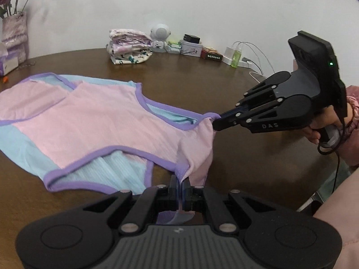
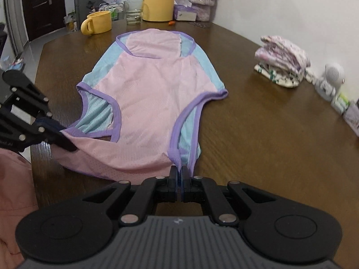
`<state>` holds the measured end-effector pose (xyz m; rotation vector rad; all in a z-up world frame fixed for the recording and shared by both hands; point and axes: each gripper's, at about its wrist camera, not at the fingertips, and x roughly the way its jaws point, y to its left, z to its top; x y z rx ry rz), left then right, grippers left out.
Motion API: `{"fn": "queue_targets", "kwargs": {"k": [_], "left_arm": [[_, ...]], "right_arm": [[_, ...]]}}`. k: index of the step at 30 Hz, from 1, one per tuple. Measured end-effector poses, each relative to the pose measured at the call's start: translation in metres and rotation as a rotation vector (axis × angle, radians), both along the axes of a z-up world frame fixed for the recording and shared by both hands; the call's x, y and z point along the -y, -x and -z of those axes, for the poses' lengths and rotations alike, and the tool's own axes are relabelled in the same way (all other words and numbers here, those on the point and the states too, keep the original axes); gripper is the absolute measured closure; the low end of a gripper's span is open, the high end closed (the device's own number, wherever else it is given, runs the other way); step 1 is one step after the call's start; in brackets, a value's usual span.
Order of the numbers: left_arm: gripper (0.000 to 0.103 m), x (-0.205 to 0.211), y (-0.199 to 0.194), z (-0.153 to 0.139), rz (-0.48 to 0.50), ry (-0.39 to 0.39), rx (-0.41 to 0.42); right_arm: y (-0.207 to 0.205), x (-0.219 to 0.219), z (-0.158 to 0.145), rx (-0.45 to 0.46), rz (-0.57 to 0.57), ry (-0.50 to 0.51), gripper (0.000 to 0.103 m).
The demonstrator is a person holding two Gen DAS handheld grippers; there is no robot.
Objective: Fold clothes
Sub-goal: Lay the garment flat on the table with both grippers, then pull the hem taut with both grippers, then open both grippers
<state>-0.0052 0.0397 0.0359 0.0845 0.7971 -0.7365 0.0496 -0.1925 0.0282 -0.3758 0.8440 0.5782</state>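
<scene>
Pink and light-blue garment [image 2: 154,94] with purple trim, brown wood-grain table [image 2: 269,134], yellow mug [image 2: 98,22]

1. Two grippers: the left gripper [image 1: 181,187], lower centre of its own view, and the right gripper [image 2: 179,174], lower centre of its own view.
2. One pink garment [image 2: 152,94], mid-frame.
3. One stack of folded clothes [image 2: 282,60], right.
4. One yellow mug [image 2: 97,22], upper left.
5. One glass [image 2: 134,12], top centre.

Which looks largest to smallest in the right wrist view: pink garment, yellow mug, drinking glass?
1. pink garment, clearly largest.
2. yellow mug.
3. drinking glass, smaller than the mug; both stand far from the camera, so true sizes stay unsure.
</scene>
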Motion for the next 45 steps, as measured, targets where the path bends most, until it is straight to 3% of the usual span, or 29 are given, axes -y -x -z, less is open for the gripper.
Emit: {"fn": "queue_targets", "kwargs": {"k": [4, 6, 8, 12, 14, 17, 19, 22, 27, 31, 33, 34, 35, 36, 45], "left_arm": [[0.101, 0.001, 0.005, 0.012, 0.005, 0.012, -0.024], [0.084, -0.002, 0.007, 0.014, -0.001, 0.029, -0.025], [0.064, -0.008, 0.007, 0.013, -0.011, 0.053, -0.016], [0.032, -0.036, 0.012, -0.002, -0.041, 0.129, 0.030], [0.026, -0.051, 0.012, -0.009, -0.087, 0.142, 0.055], [0.026, -0.072, 0.009, -0.014, -0.170, 0.143, 0.081], [0.026, -0.082, 0.002, -0.014, -0.235, 0.132, 0.083], [0.028, -0.083, -0.012, -0.006, -0.306, 0.050, 0.088], [0.037, -0.067, -0.036, 0.013, -0.311, -0.120, 0.111], [0.043, -0.064, -0.050, 0.023, -0.309, -0.187, 0.136], [0.055, -0.064, -0.055, 0.027, -0.308, -0.230, 0.154], [0.069, -0.066, -0.057, 0.028, -0.305, -0.231, 0.151], [0.092, -0.067, -0.060, 0.029, -0.301, -0.231, 0.148], [0.099, -0.069, -0.062, 0.030, -0.300, -0.232, 0.146], [0.097, -0.093, -0.072, 0.026, -0.394, -0.208, 0.134]], "right_arm": [[-0.001, 0.006, 0.010, -0.030, 0.029, -0.017, 0.097], [0.001, 0.010, 0.012, -0.046, 0.045, -0.035, 0.085], [0.003, 0.014, 0.010, -0.056, 0.064, -0.062, 0.058], [0.006, 0.041, -0.006, -0.059, 0.133, -0.194, 0.053], [0.001, 0.055, -0.011, -0.059, 0.173, -0.253, 0.051], [-0.010, 0.067, -0.014, -0.061, 0.219, -0.305, 0.050], [-0.021, 0.065, -0.010, -0.066, 0.224, -0.311, 0.050], [-0.040, 0.044, 0.000, -0.075, 0.194, -0.281, 0.052], [-0.073, 0.003, 0.018, -0.098, 0.139, -0.202, 0.063], [-0.092, -0.014, 0.026, -0.106, 0.129, -0.152, 0.067], [-0.099, -0.016, 0.026, -0.111, 0.126, -0.148, 0.077], [-0.101, -0.015, 0.026, -0.110, 0.132, -0.143, 0.091], [-0.103, -0.015, 0.026, -0.110, 0.138, -0.137, 0.101], [-0.106, -0.014, 0.025, -0.109, 0.144, -0.131, 0.101], [-0.127, 0.007, 0.026, -0.112, 0.245, -0.130, 0.101]]}}
